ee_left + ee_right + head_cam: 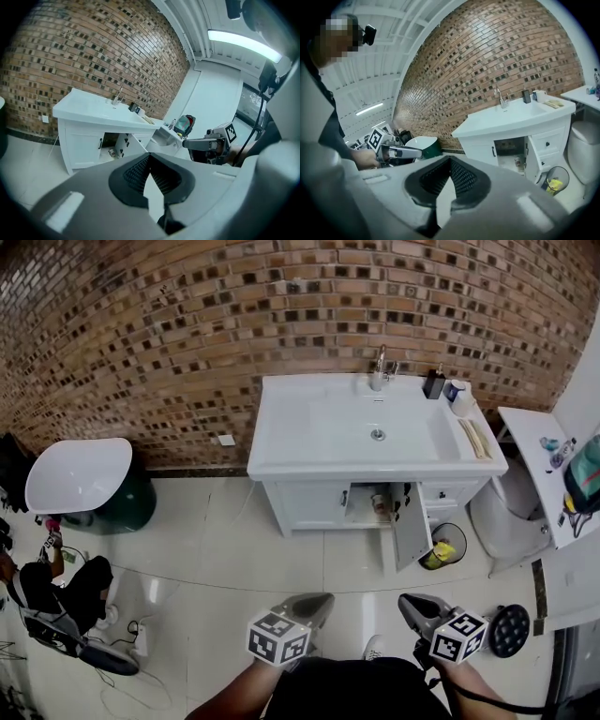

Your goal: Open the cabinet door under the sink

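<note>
A white sink vanity stands against the brick wall. Under the basin its right cabinet door is swung out toward me, and a small container shows on the shelf inside. The left door is closed. Both grippers are held low in front of me, well short of the cabinet. The left gripper is shut and holds nothing, and the right gripper is the same. The open door shows in the left gripper view past the left gripper, and the open door shows beyond the right gripper.
A round bin with something yellow in it sits right of the open door, beside a toilet. A white side table stands at the right. A white oval tub on a green base is at the left, and a person sits there.
</note>
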`<state>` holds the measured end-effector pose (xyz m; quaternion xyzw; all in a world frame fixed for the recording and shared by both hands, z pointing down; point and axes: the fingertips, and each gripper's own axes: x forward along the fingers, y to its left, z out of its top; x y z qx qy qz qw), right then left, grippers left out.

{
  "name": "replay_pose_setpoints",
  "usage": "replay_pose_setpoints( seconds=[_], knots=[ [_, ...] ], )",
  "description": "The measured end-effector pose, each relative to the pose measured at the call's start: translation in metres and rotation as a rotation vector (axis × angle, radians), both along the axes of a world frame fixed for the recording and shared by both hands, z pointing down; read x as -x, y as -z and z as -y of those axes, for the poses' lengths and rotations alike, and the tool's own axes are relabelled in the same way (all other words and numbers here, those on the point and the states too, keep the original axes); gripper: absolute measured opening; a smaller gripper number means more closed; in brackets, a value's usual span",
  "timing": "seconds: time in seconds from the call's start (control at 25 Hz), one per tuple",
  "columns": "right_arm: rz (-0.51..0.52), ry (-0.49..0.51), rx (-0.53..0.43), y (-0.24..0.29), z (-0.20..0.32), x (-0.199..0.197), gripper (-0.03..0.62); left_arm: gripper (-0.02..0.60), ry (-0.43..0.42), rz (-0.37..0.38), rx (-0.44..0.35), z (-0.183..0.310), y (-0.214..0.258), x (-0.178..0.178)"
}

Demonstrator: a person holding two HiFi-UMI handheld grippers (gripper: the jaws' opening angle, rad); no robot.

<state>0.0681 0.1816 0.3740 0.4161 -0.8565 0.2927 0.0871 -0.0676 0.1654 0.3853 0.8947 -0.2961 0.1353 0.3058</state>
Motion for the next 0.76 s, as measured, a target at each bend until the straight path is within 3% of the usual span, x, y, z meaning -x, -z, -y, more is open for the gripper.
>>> replay_pose_setpoints(
  seconds=[0.76],
  knots=[
    [-0.008, 0.036, -0.02, -0.0014, 0.008, -0.0067, 0.012, 0.015, 0.0, 0.044, 0.005, 0.006, -0.0052, -0.0071]
  ],
)
